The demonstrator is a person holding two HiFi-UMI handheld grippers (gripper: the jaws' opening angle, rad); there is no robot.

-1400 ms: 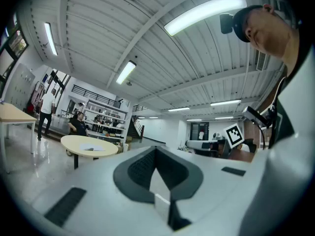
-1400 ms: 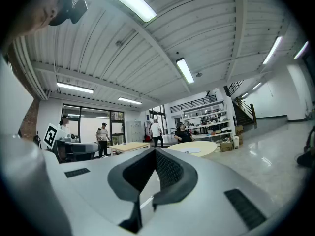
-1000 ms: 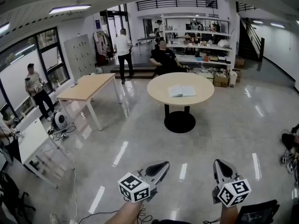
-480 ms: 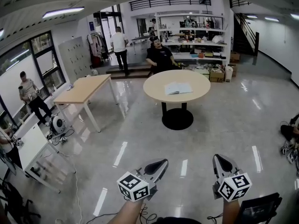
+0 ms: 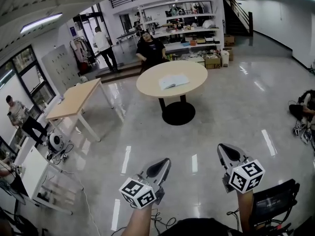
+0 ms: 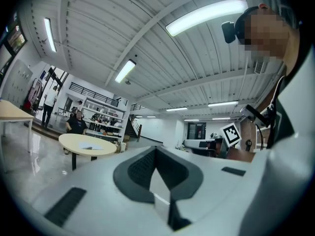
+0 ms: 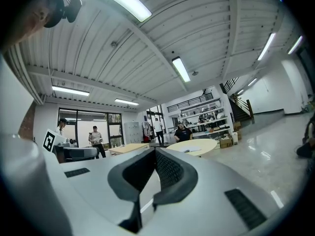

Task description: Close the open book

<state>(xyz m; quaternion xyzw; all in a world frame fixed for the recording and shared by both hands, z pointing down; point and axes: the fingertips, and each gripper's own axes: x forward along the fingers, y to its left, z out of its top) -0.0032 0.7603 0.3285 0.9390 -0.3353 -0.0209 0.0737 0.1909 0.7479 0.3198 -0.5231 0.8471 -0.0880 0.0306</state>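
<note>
An open book (image 5: 173,81) lies flat on a round beige table (image 5: 147,84) far across the floor; it shows again as the open book (image 6: 91,147) and the open book (image 7: 193,149) in both gripper views. My left gripper (image 5: 166,162) and right gripper (image 5: 221,148) hang low in the head view, well short of the table, pointing level toward it. Both are shut with nothing between the jaws, as seen at the left gripper (image 6: 156,150) and the right gripper (image 7: 155,153).
A person in black (image 5: 150,49) stands behind the round table. A long wooden table (image 5: 74,100) stands at the left, shelves (image 5: 189,21) at the back. A person (image 5: 305,113) sits on the floor at right. Glossy floor (image 5: 216,117) lies between me and the table.
The head view has tilted and shifted: the round table and book now sit further left and higher. Both grippers stay shut in about the same place.
</note>
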